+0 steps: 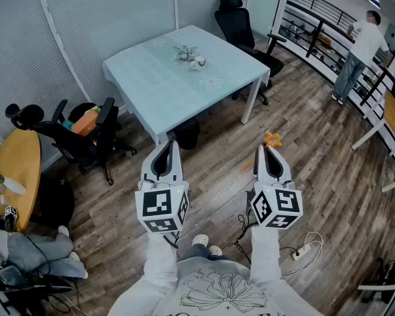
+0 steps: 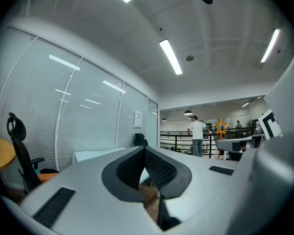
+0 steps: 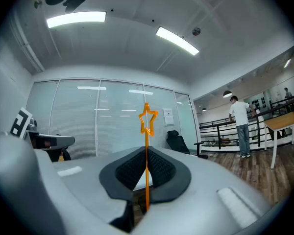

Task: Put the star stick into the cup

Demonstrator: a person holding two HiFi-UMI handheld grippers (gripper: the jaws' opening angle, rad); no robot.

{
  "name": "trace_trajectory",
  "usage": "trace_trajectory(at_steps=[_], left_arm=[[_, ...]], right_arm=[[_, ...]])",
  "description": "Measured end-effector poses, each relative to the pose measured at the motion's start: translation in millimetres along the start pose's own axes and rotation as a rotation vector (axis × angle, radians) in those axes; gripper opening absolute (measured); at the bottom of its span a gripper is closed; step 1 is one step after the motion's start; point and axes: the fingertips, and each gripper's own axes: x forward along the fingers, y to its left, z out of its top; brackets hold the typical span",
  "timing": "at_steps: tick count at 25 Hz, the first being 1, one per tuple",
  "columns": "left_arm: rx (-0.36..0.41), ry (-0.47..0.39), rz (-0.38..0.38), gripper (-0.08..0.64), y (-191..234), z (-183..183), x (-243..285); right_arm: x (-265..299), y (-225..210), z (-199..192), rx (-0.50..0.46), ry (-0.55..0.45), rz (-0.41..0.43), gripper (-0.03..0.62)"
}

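The right gripper [image 1: 270,155] is clenched on the star stick [image 3: 147,140]: in the right gripper view its 2 dark pads [image 3: 161,168] press on the thin orange shaft, which stands upright between them with the star clear above the tips. From the head view the star [image 1: 272,139] pokes out just past that gripper's tips, over the wood floor [image 1: 316,176]. The left gripper [image 1: 166,151] is beside it, well apart, with its jaws closed together and nothing between them. The cup [image 1: 199,62] stands on the pale blue table [image 1: 151,84], far ahead of both grippers and to the left of the right one. A person in a white shirt [image 1: 365,45] stands far off to the right gripper's right.
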Motion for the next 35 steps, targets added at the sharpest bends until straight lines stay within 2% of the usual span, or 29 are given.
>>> trace_trajectory(at_steps=[15, 35], left_arm=[[-0.004, 0.004, 0.0, 0.006, 5, -4, 6], [0.017, 0.019, -0.025, 0.006, 32, -16, 63]], right_arm=[[7, 2, -7, 0.009, 0.01, -0.004, 0.015], [70, 3, -22, 0.034, -0.001, -0.005, 0.015]])
